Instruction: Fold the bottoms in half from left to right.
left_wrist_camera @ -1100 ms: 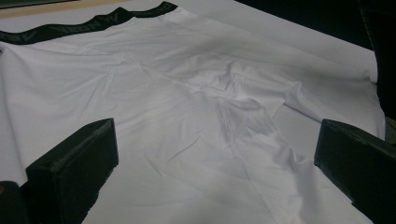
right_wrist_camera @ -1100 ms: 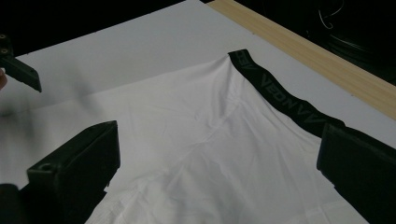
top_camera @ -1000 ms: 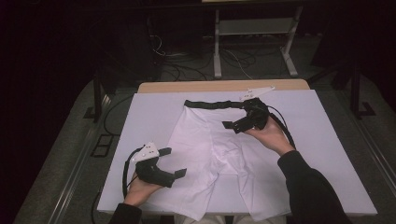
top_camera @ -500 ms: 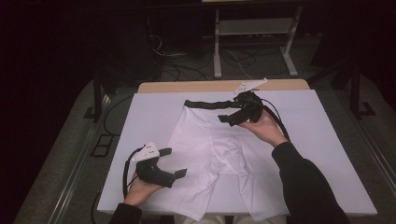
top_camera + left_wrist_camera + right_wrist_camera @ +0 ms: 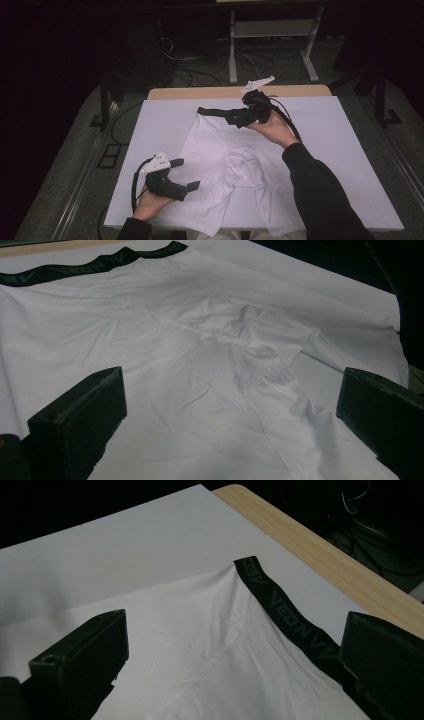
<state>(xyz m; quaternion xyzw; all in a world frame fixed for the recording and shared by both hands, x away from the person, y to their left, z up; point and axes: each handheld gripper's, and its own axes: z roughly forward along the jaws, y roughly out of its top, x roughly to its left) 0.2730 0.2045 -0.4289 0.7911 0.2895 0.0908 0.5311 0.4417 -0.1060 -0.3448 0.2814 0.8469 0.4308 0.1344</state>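
The shorts (image 5: 235, 170) are plain white, with a black waistband (image 5: 295, 615) at 12 o'clock that carries dark grey lettering, tone on tone. They lie on a white sheet (image 5: 345, 150) covering the surface (image 5: 200, 93), whose far edge shows as a light wood strip. Each hand-held gripper, left (image 5: 186, 175) and right (image 5: 231, 116), is black with a pale grey plate on top. The sleeve (image 5: 320, 195) at 5 o'clock is black.
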